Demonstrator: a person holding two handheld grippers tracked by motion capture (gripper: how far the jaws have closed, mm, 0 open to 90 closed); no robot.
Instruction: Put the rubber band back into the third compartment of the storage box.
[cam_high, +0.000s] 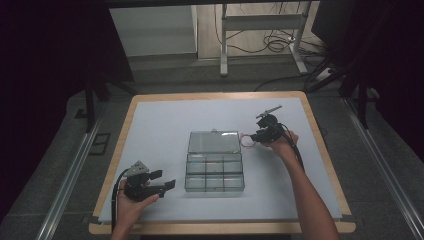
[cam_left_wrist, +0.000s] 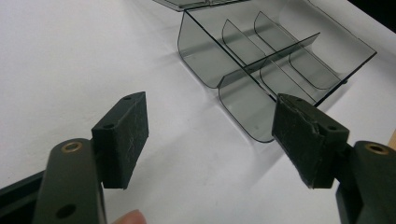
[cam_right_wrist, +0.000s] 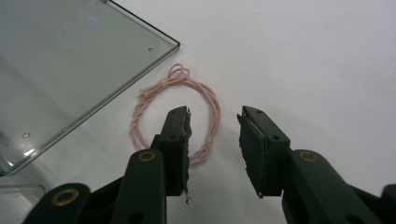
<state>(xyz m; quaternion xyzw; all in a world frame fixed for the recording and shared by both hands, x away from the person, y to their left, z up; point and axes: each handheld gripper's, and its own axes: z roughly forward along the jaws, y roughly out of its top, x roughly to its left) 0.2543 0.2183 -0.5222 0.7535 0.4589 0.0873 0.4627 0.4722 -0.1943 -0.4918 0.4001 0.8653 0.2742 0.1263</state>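
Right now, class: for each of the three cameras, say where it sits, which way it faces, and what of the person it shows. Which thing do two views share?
High view: above the person's side, facing forward and down on the table; both forearms, left gripper, right gripper.
Left gripper view: on the left gripper, facing the divided clear box; a fingertip shows.
Right gripper view: on the right gripper, facing down at the pink cord loop between open jaws, beside the lid.
Shared: the box.

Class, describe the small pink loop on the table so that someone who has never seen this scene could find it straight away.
Start at the clear compartment box in the middle of the white table; its open lid lies flat behind it. Just off that lid's right corner, between the open jaws of the right gripper, lies the pink cord ring. It is the one soft, twisted, knotted thing beside hard plastic.
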